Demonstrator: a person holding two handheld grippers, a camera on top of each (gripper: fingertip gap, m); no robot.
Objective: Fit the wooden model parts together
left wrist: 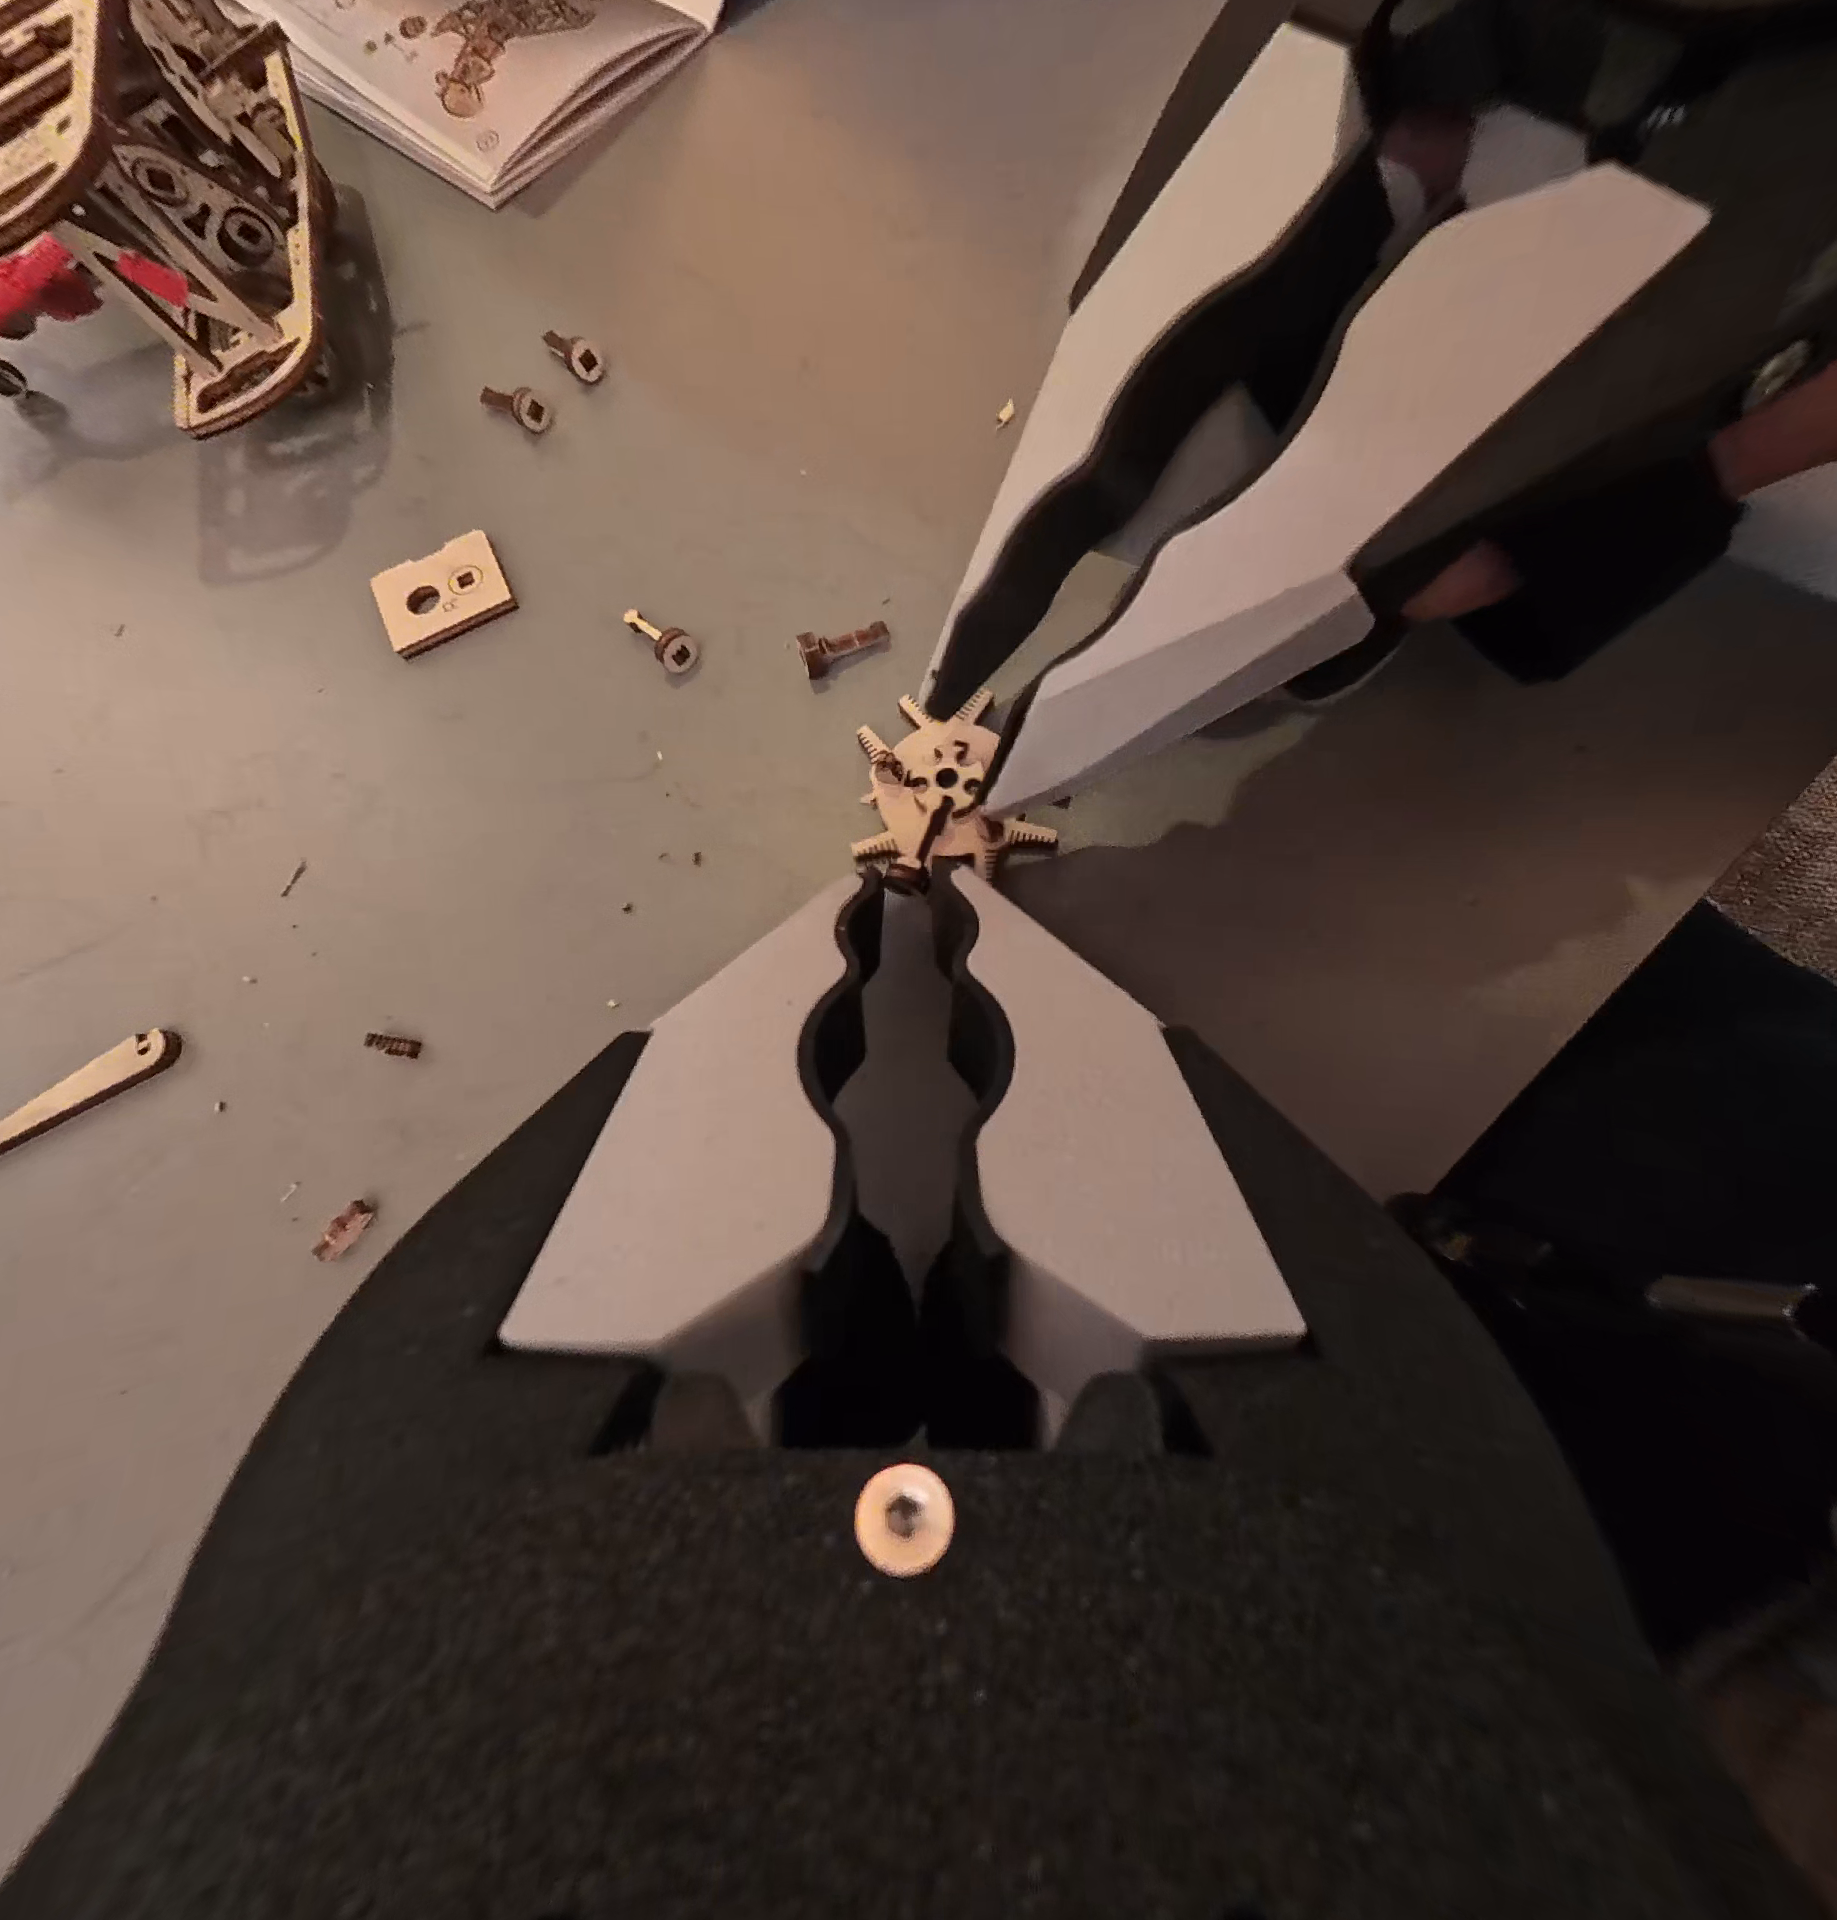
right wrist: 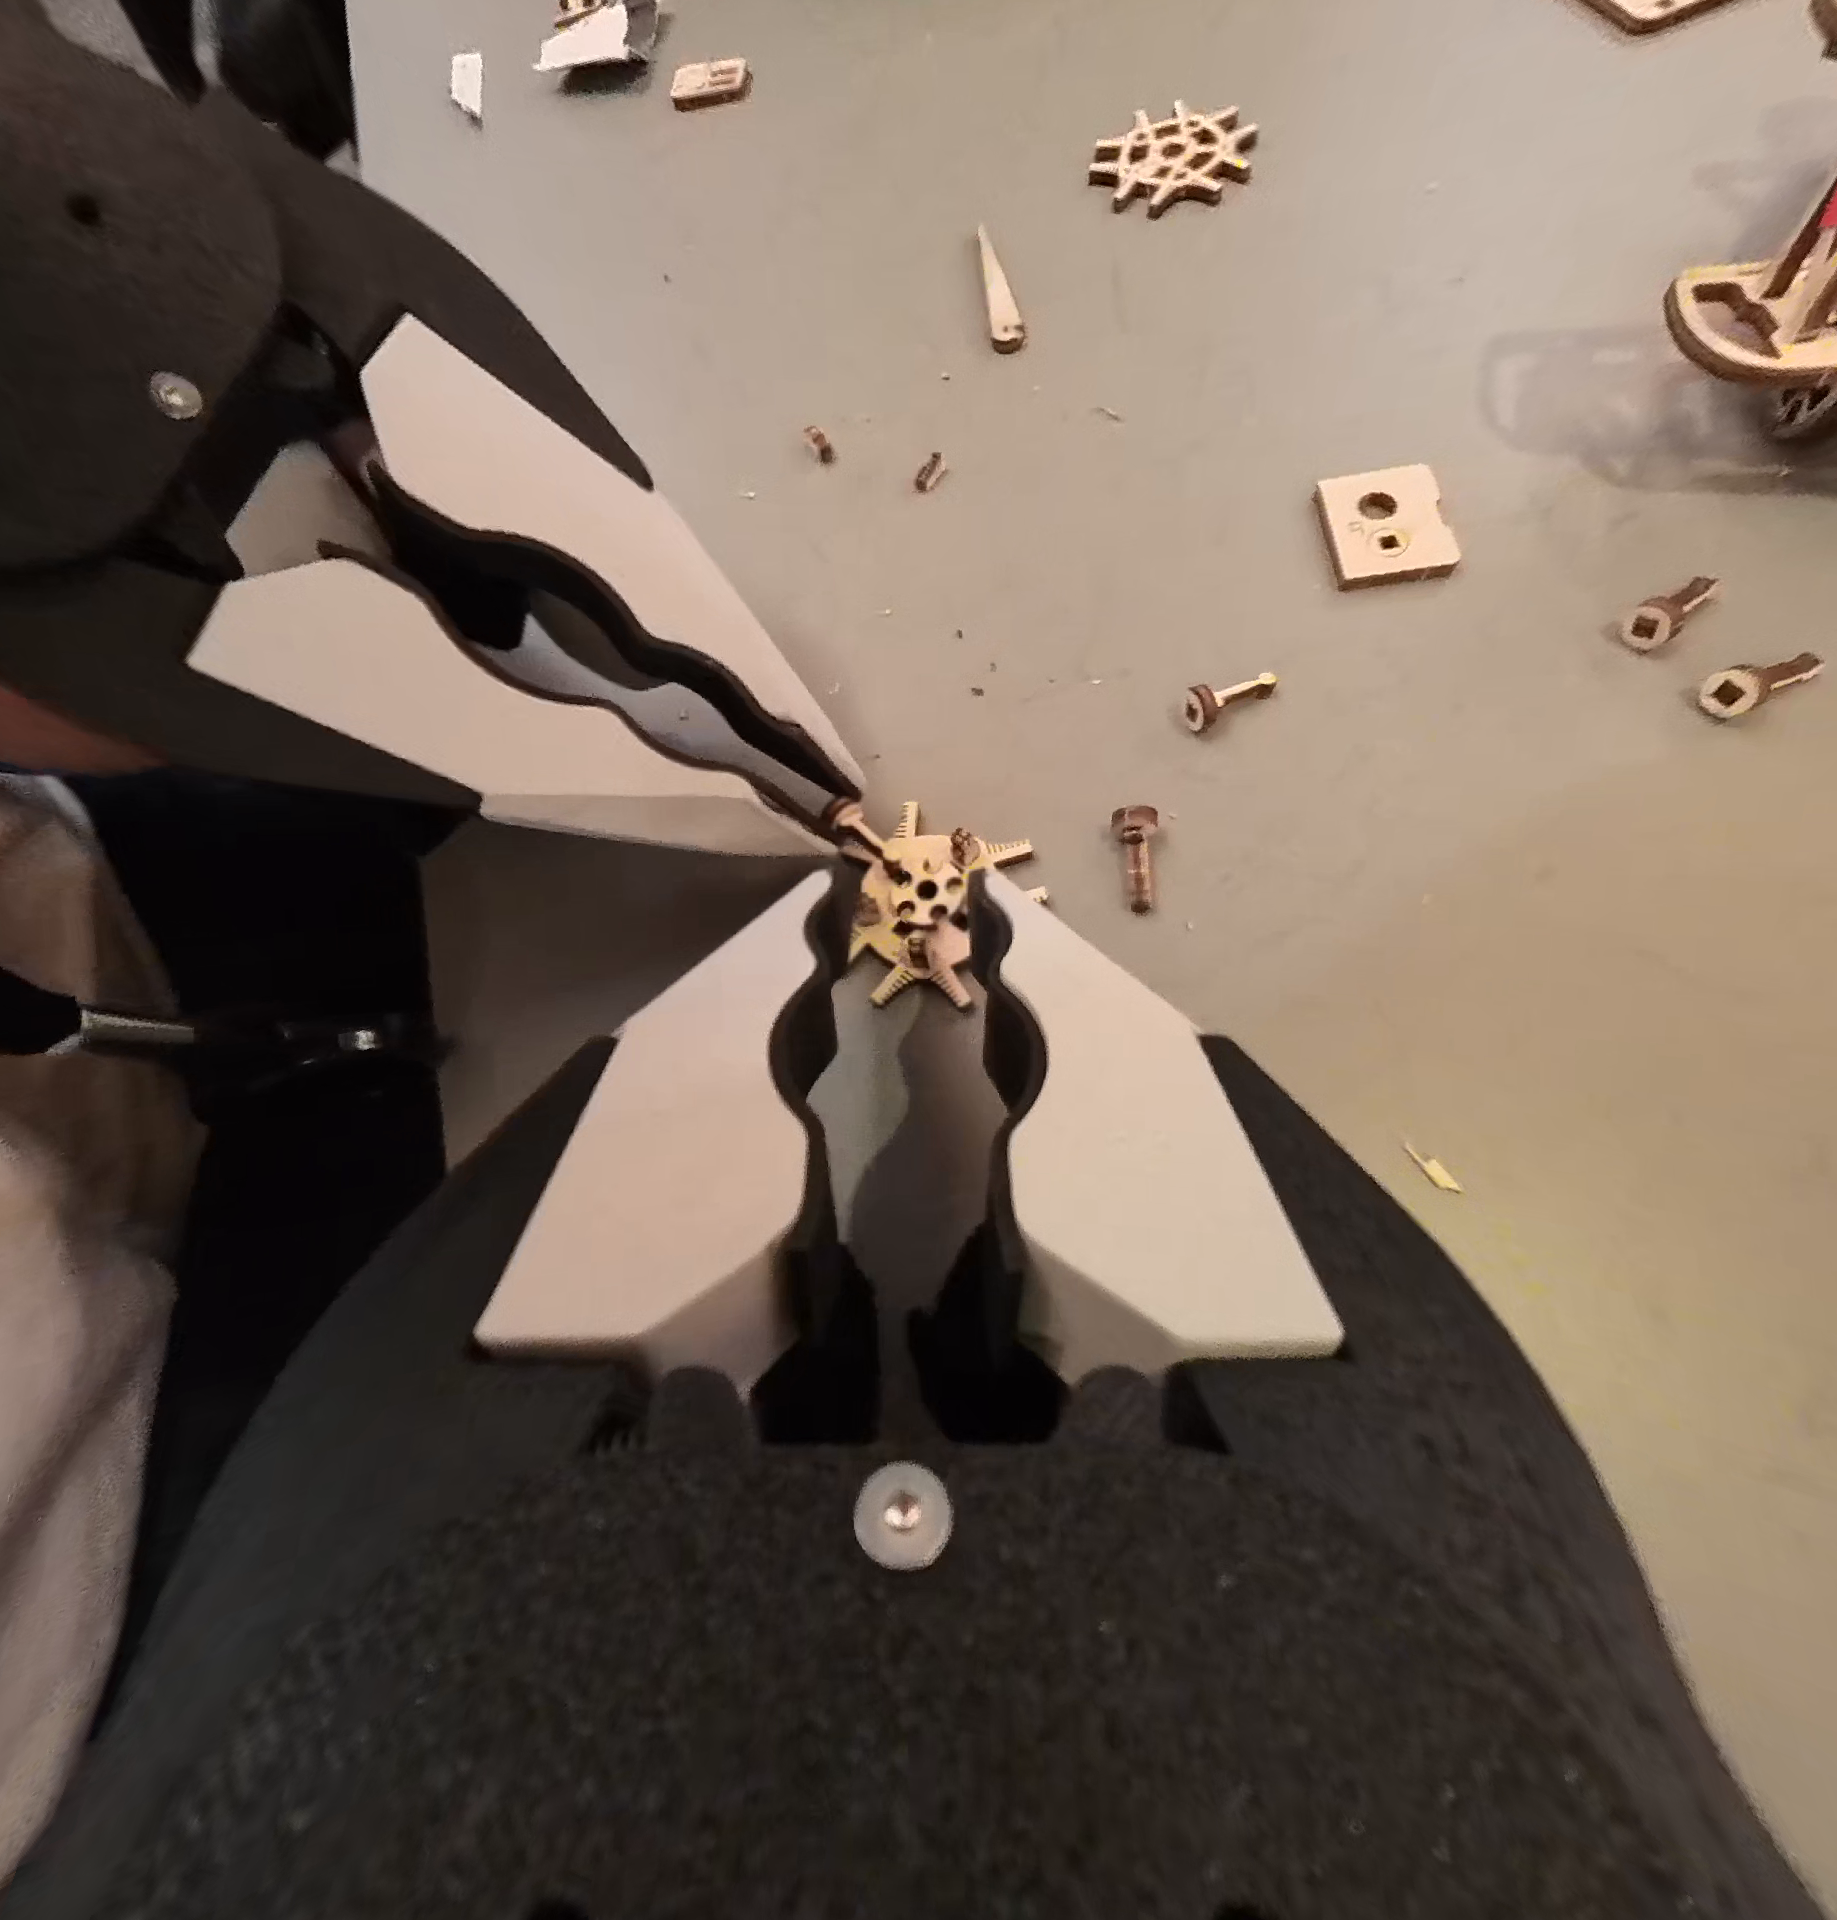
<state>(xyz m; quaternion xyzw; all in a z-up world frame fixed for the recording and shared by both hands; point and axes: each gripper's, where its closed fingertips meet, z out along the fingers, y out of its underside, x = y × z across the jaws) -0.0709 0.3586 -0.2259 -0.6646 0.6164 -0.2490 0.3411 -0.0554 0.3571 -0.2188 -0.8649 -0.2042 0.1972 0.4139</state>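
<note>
At frame centre, the right gripper [right wrist: 914, 914] clamped a small toothed wooden hub [right wrist: 919, 914] by its rim. The left gripper [left wrist: 901, 883] pinched a thin wooden pin [left wrist: 919, 847] at its head, entering the hub. Both parts looked light, stiff and brittle; the pin seemed best gripped near its head.

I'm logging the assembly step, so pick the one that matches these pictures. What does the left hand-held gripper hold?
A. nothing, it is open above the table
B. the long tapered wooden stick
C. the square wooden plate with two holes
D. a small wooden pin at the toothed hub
D: the left hand-held gripper pinches a small wooden pin whose far end meets the toothed hub, which the right hand-held gripper grips.
</note>
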